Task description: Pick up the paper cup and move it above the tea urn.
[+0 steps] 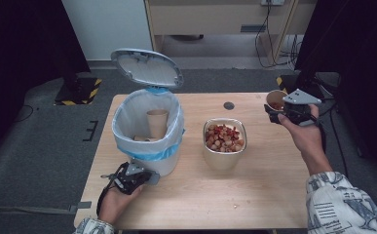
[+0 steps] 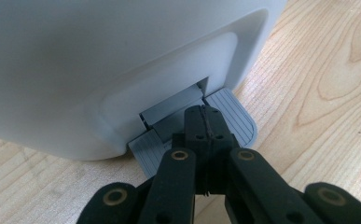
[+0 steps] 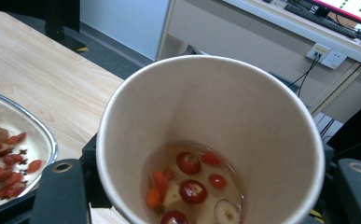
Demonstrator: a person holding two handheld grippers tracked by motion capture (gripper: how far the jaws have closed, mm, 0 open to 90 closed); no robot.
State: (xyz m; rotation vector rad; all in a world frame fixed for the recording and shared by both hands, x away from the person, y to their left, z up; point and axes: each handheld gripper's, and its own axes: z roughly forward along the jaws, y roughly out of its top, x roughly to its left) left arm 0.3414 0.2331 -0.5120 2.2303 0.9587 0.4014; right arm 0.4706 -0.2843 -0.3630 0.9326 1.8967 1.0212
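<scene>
Right gripper (image 1: 278,113) clamped on paper cup (image 3: 211,140), held above table's far right corner; liquid and red berries inside, cup base cut off. Left gripper (image 2: 205,122) pinched shut, tips on bin pedal (image 2: 234,116). Bin (image 1: 147,127) lid up, cups half hidden inside. Wooden table (image 1: 269,195); metal bowl (image 1: 224,139) of berries mid-table; grey floor, cabinet behind.

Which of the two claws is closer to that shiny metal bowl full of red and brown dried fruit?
The right claw. It holds a brown paper cup up just beyond the metal bowl. The left claw sits farther off, pressing the white bin's grey pedal.
</scene>
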